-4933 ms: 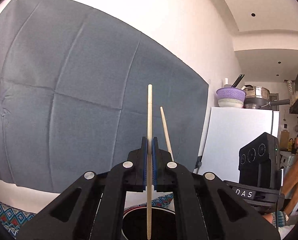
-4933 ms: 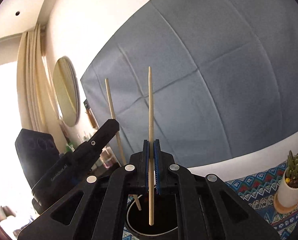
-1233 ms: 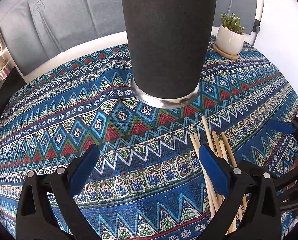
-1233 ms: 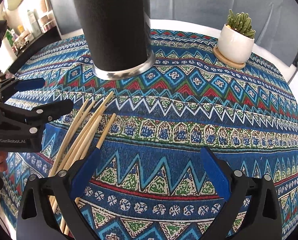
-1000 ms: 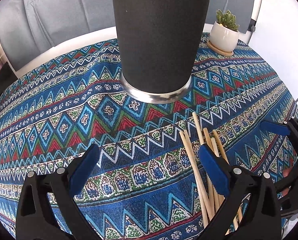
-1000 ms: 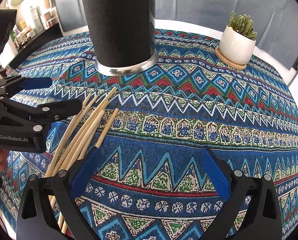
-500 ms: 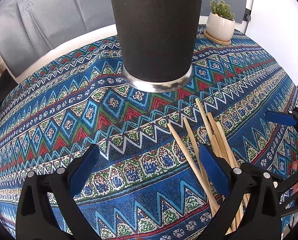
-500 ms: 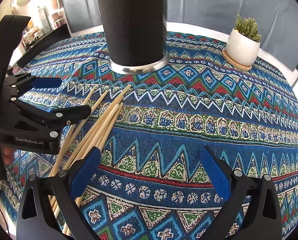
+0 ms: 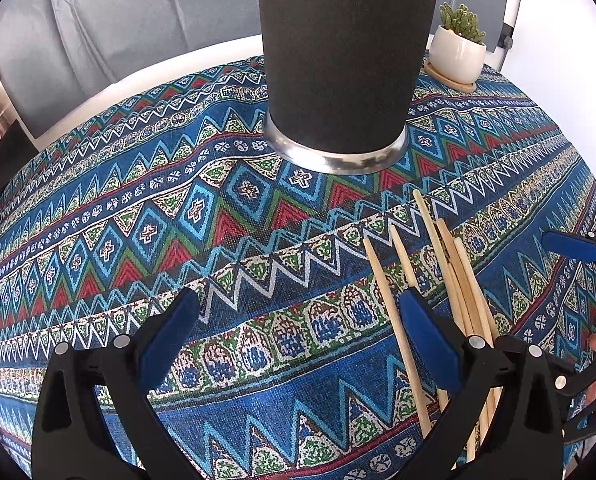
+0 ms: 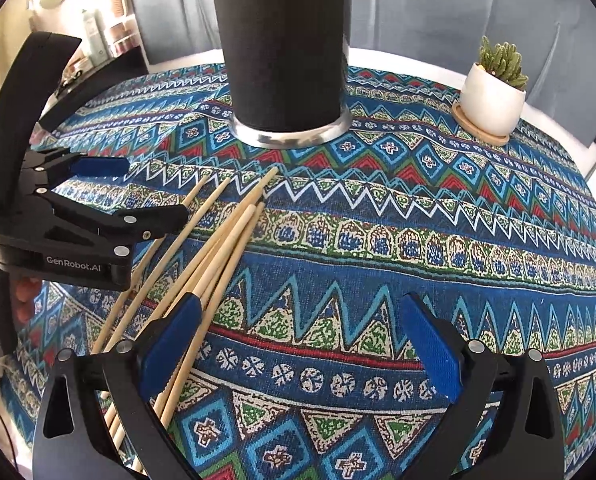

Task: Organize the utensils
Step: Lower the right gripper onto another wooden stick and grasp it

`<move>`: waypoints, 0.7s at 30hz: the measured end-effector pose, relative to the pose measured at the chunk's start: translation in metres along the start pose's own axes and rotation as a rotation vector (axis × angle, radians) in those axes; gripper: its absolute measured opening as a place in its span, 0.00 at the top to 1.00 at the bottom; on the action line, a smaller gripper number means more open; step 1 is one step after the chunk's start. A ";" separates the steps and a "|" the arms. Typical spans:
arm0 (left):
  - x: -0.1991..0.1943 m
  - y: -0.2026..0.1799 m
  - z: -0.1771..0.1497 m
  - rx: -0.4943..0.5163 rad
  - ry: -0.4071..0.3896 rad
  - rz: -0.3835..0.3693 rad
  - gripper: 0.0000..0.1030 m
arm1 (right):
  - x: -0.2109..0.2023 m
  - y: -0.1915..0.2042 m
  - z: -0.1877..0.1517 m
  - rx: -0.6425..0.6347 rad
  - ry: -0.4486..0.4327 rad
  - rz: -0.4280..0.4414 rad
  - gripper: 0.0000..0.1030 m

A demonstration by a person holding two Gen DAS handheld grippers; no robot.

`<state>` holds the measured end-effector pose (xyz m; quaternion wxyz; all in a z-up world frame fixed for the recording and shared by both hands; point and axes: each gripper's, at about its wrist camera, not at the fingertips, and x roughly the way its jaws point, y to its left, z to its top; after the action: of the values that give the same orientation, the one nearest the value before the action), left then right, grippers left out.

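Note:
Several wooden chopsticks [image 9: 454,268] lie fanned on the patterned tablecloth [image 9: 177,240], tips toward a tall black holder [image 9: 346,52] with a steel base. They also show in the right wrist view [image 10: 221,244] in front of the holder [image 10: 285,40]. My left gripper [image 9: 302,336] is open and empty just above the cloth; its right finger hangs over the chopsticks. My right gripper [image 10: 302,336] is open and empty, with its left finger over the chopsticks. The left gripper shows in the right wrist view [image 10: 137,192], and the right gripper at the left wrist view's right edge [image 9: 578,276].
A small cactus in a white pot [image 10: 494,92] stands on a wooden coaster at the back right of the table. A grey sheet [image 9: 117,28] hangs behind. A dark shelf with bottles [image 10: 101,36] is at the far left.
Earlier each gripper held one chopstick over the holder's mouth. Now both are open and empty, low over the cloth, and over the last second have moved closer to the chopsticks.

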<state>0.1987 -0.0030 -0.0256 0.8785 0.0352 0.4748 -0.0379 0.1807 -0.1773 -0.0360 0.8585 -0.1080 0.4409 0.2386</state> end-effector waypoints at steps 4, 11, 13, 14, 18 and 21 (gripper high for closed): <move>0.000 -0.001 -0.001 0.004 -0.022 -0.007 0.04 | 0.000 0.001 -0.001 0.018 0.006 0.017 0.08; -0.001 0.002 -0.004 0.022 -0.042 -0.018 0.04 | 0.001 -0.016 -0.004 0.004 -0.010 -0.019 0.06; -0.001 0.002 -0.005 0.025 -0.044 -0.020 0.04 | 0.001 -0.019 -0.006 0.010 -0.010 -0.031 0.07; -0.001 0.003 -0.005 0.026 -0.042 -0.021 0.04 | 0.001 -0.018 -0.007 0.008 -0.010 -0.033 0.07; -0.007 0.005 -0.011 0.001 0.027 -0.005 0.04 | 0.001 -0.017 -0.009 0.023 -0.008 -0.043 0.07; -0.014 0.007 -0.023 0.014 0.046 -0.012 0.04 | 0.001 -0.016 -0.011 0.026 -0.010 -0.041 0.06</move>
<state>0.1728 0.0062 -0.0258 0.8668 0.0393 0.4951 -0.0456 0.1818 -0.1949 -0.0436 0.8668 -0.1047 0.4373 0.2156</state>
